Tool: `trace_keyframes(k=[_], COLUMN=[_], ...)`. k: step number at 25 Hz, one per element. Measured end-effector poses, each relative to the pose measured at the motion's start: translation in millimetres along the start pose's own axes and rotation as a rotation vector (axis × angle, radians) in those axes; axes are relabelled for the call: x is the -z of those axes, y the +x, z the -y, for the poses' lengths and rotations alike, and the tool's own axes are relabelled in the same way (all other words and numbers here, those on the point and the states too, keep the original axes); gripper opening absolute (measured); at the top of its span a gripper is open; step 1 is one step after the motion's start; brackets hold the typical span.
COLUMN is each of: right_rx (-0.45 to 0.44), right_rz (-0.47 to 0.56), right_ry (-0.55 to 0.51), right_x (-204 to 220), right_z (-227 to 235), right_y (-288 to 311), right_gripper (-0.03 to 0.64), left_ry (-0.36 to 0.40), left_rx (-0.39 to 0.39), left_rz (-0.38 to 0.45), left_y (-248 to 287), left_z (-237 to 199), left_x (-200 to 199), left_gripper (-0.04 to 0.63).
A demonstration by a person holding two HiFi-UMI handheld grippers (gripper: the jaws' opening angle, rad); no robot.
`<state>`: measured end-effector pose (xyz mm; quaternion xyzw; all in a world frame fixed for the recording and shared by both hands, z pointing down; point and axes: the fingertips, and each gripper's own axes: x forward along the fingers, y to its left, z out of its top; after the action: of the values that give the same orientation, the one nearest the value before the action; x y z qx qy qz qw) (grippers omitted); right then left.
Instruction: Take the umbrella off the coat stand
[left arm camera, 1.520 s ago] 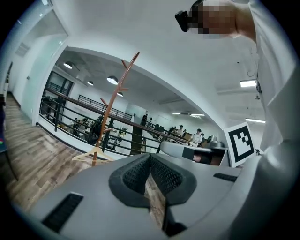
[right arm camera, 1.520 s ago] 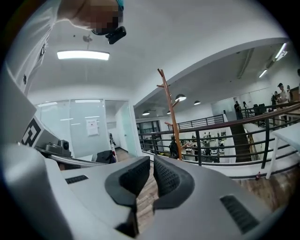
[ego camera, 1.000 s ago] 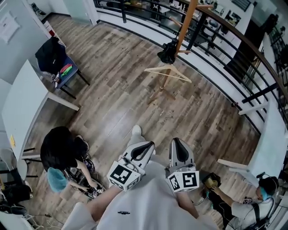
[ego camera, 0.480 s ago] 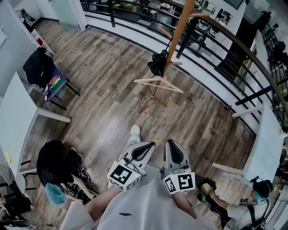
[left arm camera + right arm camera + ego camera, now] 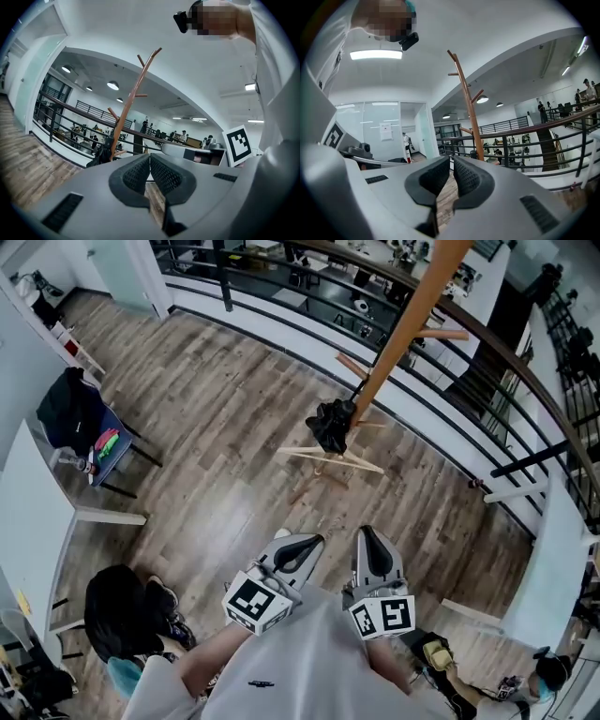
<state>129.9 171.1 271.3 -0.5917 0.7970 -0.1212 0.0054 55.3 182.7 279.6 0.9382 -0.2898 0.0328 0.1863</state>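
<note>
An orange wooden coat stand [image 5: 398,334] rises in front of the black railing. A folded black umbrella [image 5: 330,426] hangs low on it, just above a bare wooden hanger [image 5: 330,458]. Both grippers are held side by side at waist height, well short of the stand and pointing at it. The left gripper [image 5: 302,545] is shut and empty. The right gripper [image 5: 367,540] also looks shut, with nothing between its pads. In the left gripper view the stand [image 5: 136,98] and umbrella [image 5: 104,153] sit left of the jaw tips [image 5: 149,159]. In the right gripper view the stand [image 5: 466,103] stands just right of the jaw tips [image 5: 451,161].
A black railing [image 5: 469,442] runs behind the stand. At the left are a white desk [image 5: 37,512] and a chair holding a black bag [image 5: 73,413]. One person [image 5: 117,615] crouches at the lower left, another [image 5: 544,673] at the lower right. Wooden floor lies between me and the stand.
Both grippers have travelled forward together towards the coat stand, which now shows larger and nearer in the head view. The jaws have stayed as they were.
</note>
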Motion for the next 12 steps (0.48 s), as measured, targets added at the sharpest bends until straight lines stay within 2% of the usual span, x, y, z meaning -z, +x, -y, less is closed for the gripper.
trace_keyframes(k=[6,12], right_rx=[0.009,0.011], right_rz=[0.014,-0.001], right_ry=[-0.023,-0.038], right_x=[-15.7,-18.6], right_z=[-4.7,-3.9], right_y=[68.9,111.3], right_gripper=[0.049,0.049], left_ry=[0.026,0.058], left_rx=[0.008,0.015], left_rz=[0.006,0.003], left_y=[12.2,27.8], left_z=[-66.8,-109.7], left_x=[-25.6,-39.6], left_gripper=[0.023,0.023])
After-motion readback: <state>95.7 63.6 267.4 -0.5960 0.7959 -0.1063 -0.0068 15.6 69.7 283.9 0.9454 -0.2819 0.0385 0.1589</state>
